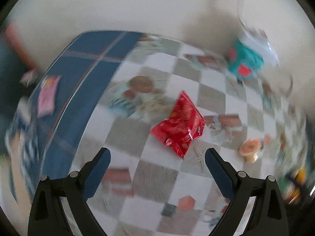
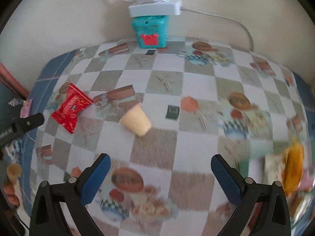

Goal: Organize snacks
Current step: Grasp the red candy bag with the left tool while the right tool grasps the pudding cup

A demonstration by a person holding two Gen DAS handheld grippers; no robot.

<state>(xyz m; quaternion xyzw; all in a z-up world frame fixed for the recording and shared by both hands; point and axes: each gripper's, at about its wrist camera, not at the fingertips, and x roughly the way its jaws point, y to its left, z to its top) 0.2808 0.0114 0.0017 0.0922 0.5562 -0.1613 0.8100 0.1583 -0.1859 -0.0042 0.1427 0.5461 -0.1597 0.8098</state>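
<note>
A red snack packet (image 1: 178, 125) lies flat on the checked tablecloth, just ahead of my open, empty left gripper (image 1: 157, 157). It also shows in the right wrist view (image 2: 70, 108) at the left. A pale yellow pudding cup (image 2: 136, 120) lies on its side in the middle of the table, ahead of my open, empty right gripper (image 2: 160, 164). The same cup shows blurred in the left wrist view (image 1: 250, 149). A pink packet (image 1: 47, 98) lies on the blue border at the table's left edge. An orange-yellow packet (image 2: 293, 169) lies at the right, blurred.
A teal tin box (image 2: 150, 31) with a white power adapter (image 2: 155, 7) on top stands at the back against the wall. The left gripper's finger (image 2: 29, 123) reaches in from the left edge. The table's left edge (image 1: 65, 106) is near.
</note>
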